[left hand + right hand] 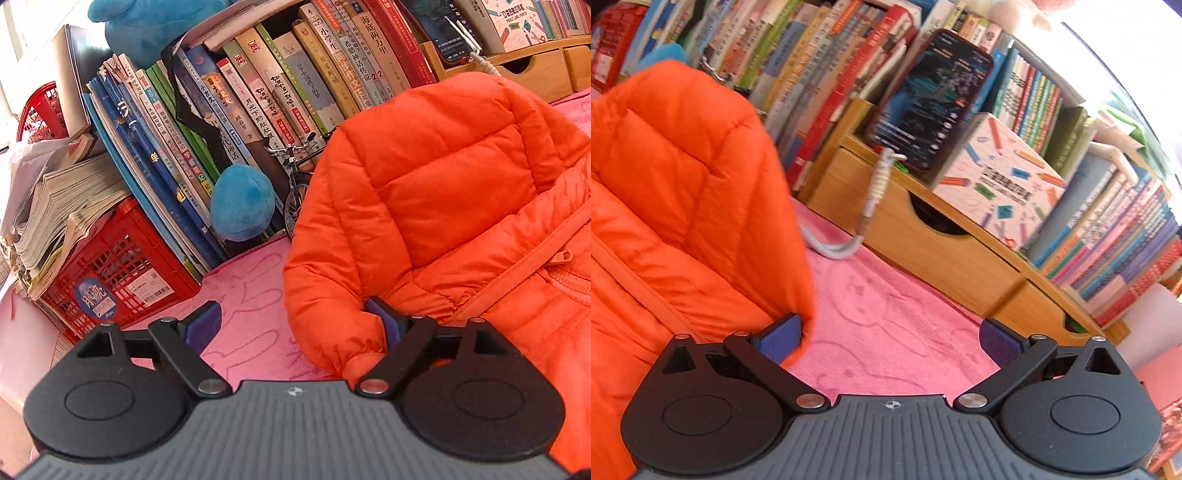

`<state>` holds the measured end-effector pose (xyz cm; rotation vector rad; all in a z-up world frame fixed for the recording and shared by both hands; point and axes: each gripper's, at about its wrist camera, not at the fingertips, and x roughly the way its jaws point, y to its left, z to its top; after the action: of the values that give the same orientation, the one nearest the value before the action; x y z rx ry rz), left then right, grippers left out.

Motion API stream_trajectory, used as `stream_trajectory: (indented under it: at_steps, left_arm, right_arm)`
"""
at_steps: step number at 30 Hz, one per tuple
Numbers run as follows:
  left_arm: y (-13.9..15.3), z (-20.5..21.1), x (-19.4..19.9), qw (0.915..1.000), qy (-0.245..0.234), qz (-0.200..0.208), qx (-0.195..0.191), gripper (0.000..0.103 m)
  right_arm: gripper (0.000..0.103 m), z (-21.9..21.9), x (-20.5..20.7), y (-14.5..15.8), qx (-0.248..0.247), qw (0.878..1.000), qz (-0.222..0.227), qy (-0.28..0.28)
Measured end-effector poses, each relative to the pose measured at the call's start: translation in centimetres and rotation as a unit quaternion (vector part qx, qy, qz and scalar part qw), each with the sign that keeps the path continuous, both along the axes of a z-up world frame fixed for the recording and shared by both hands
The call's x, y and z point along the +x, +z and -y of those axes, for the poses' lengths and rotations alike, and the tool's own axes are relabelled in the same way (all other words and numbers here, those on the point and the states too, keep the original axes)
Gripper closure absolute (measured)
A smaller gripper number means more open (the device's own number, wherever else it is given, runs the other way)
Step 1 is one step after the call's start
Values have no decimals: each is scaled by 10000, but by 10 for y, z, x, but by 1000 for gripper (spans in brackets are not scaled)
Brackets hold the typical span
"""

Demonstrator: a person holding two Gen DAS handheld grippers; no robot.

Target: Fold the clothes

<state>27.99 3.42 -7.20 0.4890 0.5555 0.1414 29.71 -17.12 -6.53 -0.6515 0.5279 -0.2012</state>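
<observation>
An orange quilted puffer jacket (443, 206) lies on a pink embossed cloth (251, 295), its sleeve folded up over the zipped front. My left gripper (295, 325) is open with its jaws wide apart; the sleeve cuff lies between them, against the right blue pad (388, 325). In the right wrist view the jacket (683, 192) fills the left side. My right gripper (890, 336) is open and empty over the pink cloth (886, 325), with its left blue pad (779, 338) touching the jacket's edge.
A row of books (258, 92) lines the back. A red crate (122, 266) with stacked booklets stands at the left, with a blue plush (242, 206) and a toy bicycle (295, 177) nearby. A wooden drawer shelf (942, 251) holds a phone (931, 99) with its white cable (871, 199).
</observation>
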Motion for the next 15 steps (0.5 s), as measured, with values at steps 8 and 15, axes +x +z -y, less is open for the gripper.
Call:
stream_trajectory:
  at_steps: [8, 15]
  left_arm:
    - [42, -20, -19, 9897, -410, 522, -1268, 25]
    - [44, 11, 33, 9946, 20, 987, 309, 25]
  right_arm:
    - [16, 6, -29, 49, 1172, 9878, 908, 484]
    - [18, -97, 1, 56, 688, 9750, 855, 1933]
